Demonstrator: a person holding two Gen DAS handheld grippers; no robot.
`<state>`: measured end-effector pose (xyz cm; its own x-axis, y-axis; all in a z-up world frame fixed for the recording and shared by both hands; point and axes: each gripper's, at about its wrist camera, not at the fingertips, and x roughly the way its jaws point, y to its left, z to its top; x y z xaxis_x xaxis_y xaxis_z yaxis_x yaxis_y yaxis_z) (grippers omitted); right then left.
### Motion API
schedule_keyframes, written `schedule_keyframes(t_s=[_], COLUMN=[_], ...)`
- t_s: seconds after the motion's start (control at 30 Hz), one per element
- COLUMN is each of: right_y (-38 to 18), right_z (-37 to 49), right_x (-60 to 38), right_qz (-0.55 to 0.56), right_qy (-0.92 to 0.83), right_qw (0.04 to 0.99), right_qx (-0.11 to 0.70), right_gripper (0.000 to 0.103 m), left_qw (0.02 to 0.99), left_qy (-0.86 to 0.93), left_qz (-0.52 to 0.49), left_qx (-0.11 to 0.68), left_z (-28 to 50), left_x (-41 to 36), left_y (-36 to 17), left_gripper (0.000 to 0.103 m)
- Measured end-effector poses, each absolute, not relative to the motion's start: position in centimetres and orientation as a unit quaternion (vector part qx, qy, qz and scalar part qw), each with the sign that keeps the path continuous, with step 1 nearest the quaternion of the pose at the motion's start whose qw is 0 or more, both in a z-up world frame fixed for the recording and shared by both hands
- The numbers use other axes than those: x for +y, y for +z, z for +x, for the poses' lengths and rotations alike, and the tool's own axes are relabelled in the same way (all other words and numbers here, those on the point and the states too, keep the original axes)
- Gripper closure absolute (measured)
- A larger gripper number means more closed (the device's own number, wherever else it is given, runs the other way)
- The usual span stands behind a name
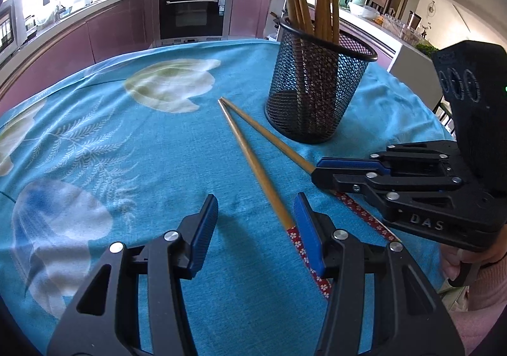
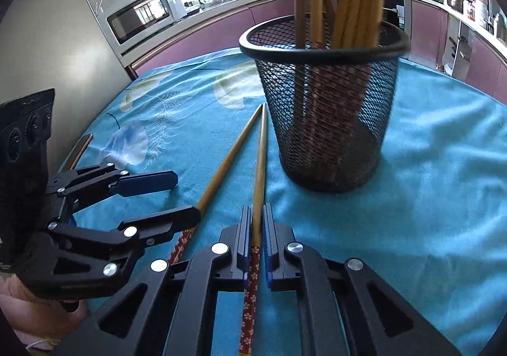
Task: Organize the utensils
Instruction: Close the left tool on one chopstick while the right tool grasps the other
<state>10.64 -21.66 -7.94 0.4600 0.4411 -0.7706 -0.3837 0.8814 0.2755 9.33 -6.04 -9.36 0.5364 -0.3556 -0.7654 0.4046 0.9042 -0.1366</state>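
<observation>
Two wooden chopsticks with red floral ends lie in a V on the blue tablecloth. My right gripper (image 2: 257,216) is shut on one chopstick (image 2: 259,165), also visible in the left wrist view (image 1: 269,137), where the right gripper (image 1: 317,172) comes in from the right. My left gripper (image 1: 256,207) is open, its right finger beside the other chopstick (image 1: 253,162); it also shows in the right wrist view (image 2: 187,197), next to that chopstick (image 2: 228,162). A black mesh holder (image 1: 317,86) (image 2: 329,121) with several chopsticks stands just behind.
The table is covered by a blue floral cloth (image 1: 126,150) (image 2: 443,165). Kitchen counters, an oven (image 1: 193,12) and a microwave (image 2: 142,15) stand beyond the table edge. The person's hand (image 1: 469,264) holds the right gripper at the right.
</observation>
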Motion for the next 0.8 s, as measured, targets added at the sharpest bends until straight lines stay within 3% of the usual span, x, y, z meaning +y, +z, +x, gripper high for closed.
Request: schedule_keyframes(t_s=[0.33,0.67,0.8], right_y=[-7.9,-7.9,-7.9], right_z=[9.8,11.3,11.3], right_x=[-22.1,-20.5,-20.9], right_qz=[0.014,-0.014,-0.002], right_qy=[0.251,0.237,0.238], right_qw=[0.85,0.862,0.861], right_qx=[0.463,0.448,0.449], right_gripper=[0.097,0.094,0.097], left_qw=[0.877,0.881,0.881], left_qy=[-0.188,-0.171,-0.168], left_qz=[0.06,0.04,0.028], left_qx=[0.437,0.44,0.441], left_z=[10.8,11.6,11.6], left_x=[-7.5,-6.8,-6.4], left_y=[-9.5,-9.4,-9.4], left_gripper=[0.063,0.09,0.094])
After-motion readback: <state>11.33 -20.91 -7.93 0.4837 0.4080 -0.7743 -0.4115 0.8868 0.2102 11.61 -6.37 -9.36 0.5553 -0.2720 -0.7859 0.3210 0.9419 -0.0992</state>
